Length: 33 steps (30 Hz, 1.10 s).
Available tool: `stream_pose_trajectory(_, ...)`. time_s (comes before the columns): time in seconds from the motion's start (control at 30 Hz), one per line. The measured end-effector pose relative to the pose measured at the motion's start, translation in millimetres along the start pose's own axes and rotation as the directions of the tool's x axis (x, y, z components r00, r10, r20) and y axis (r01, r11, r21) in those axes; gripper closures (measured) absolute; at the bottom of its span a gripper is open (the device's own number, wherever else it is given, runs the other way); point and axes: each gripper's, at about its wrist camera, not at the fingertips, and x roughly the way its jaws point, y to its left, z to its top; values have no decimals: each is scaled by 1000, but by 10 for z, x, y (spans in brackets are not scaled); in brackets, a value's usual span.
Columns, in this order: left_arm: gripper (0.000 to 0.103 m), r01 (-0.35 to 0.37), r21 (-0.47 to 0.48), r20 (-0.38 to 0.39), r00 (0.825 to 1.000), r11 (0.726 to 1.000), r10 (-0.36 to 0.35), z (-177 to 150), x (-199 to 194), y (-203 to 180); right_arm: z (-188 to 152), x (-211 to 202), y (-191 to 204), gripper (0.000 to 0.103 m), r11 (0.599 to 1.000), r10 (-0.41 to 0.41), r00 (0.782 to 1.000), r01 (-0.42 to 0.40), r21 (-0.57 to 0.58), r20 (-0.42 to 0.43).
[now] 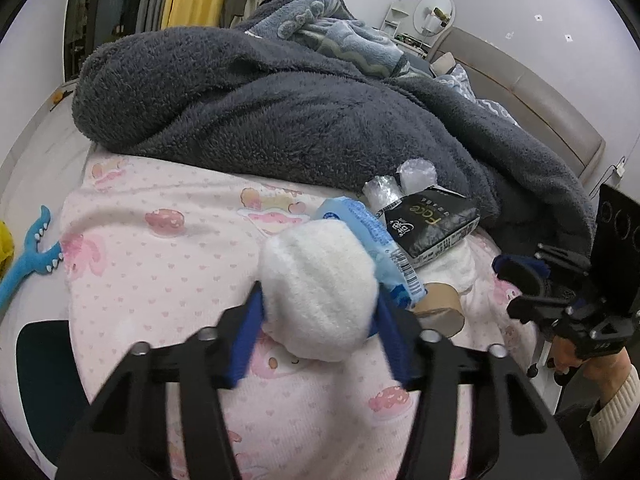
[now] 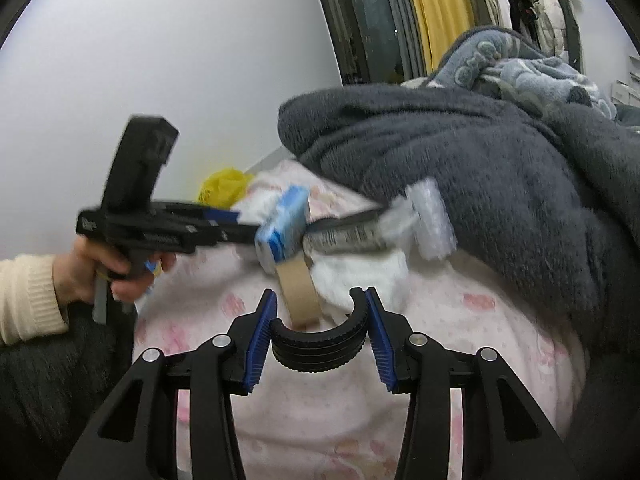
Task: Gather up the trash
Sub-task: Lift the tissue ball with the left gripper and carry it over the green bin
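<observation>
Here, a white fluffy wad point(image 1: 318, 290) is squeezed in the left claw point(image 1: 318, 320) above the bed's pink sheet point(image 1: 160, 280), while a black curved piece point(image 2: 318, 348) is pinched by the right claw point(image 2: 320, 312), and the cardboard roll point(image 2: 298, 292) is found just ahead of it, standing on its edge.

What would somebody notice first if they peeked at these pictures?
Probably the fluffy white ball squeezed in the left claw, right up front over the pink bed sheet. Behind it a big dark grey fleece blanket is heaped across the bed. The right claw grips a curved black ribbed piece.
</observation>
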Motion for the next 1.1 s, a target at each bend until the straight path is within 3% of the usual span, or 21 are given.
stream_pose_trajectory(0.17, 61, -45, 22, 22, 999, 999, 45, 10, -96, -38, 113, -37, 89, 58, 1000, -15, 1000, 15, -4, 21)
stream_pose_trajectory(0.5, 62, -162, 34, 86, 984, 986, 159, 60, -412, -64, 436, -117, 402, 58, 998, -56, 996, 58, -18, 70)
stream_pose_trajectory(0.83, 62, -259, 28, 135, 958, 965, 253, 46, -722, -98, 692, -156, 502, 58, 990, -111, 991, 103, 96, 77)
stream_pose_trajectory(1.1, 62, -321, -9, 140, 937, 947, 319, -4, -949, 153, 879, -55, 638, 58, 985, -111, 990, 98, 145, 84)
